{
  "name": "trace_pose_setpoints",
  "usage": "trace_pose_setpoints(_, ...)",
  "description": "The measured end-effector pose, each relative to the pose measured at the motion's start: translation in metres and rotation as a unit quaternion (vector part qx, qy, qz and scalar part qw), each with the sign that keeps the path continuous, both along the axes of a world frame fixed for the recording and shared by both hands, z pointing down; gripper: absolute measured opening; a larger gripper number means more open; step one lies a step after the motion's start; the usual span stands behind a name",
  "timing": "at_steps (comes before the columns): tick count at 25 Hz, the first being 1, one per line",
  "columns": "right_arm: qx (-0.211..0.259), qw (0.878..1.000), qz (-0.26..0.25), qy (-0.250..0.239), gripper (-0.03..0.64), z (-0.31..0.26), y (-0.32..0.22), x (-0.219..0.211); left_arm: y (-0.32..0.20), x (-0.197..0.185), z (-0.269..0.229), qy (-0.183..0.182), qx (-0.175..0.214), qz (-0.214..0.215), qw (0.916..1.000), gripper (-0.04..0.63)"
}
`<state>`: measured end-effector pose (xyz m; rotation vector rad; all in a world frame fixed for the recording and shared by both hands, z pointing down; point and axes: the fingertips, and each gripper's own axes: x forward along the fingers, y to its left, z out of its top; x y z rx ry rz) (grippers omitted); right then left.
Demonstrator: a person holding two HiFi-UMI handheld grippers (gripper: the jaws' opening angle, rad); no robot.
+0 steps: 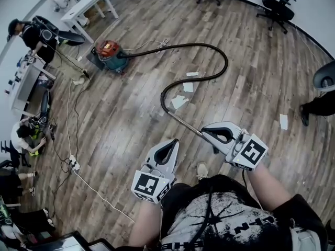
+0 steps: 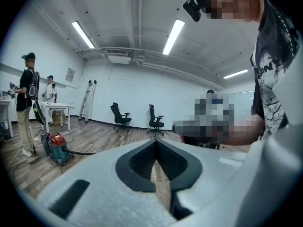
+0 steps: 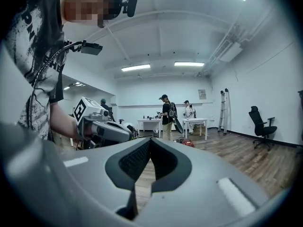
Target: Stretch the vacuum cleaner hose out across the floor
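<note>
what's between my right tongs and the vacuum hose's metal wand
Nothing visible. The silver metal wand of the black ribbed hose ends just beside the right tongs in the head view; white paper scraps lie further off, by the hose's bend.

Floor: grey-brown wood-plank laminate [image 1: 131, 114], glare patch near centre.
Walls: plain white [image 2: 137, 98], dark skirting at base.
Ceiling: white, linear strip lights [image 2: 173, 34], pipe runs, ceiling-hung unit [image 2: 118, 58].
Furniture, head view: white table [image 1: 86, 9] at 11 o'clock; black office chairs [image 1: 276, 4] at 12 to 1 o'clock; cluttered desk [image 1: 26, 82] at 9 o'clock.
Stepladder [image 2: 88, 100] leaning against wall.
Paper scraps [image 1: 179, 102] on floor near centre.
Power strip [image 1: 74, 164] with cables at 8 o'clock.
</note>
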<state>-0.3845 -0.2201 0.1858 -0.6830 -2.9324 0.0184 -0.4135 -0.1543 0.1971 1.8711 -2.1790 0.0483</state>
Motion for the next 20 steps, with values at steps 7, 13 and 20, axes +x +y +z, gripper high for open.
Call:
trace_pose_setpoints(7,0.002,1.0,0.001,0.008,0.008,0.01,-0.022,-0.04,-0.023,-0.038,0.012,0.004,-0.011,0.005,0.9999,0.003)
trace_pose_setpoints(13,0.014,0.999,0.018,0.04,0.008,0.029,-0.025,-0.082,-0.035,-0.081,0.028,0.019,-0.011,0.036,0.9991,0.003)
trace_pose_setpoints(20,0.0,0.995,0.064,0.079,0.008,0.05,-0.035,-0.144,-0.051,-0.144,0.046,0.017,-0.031,0.106,0.9937,0.003)
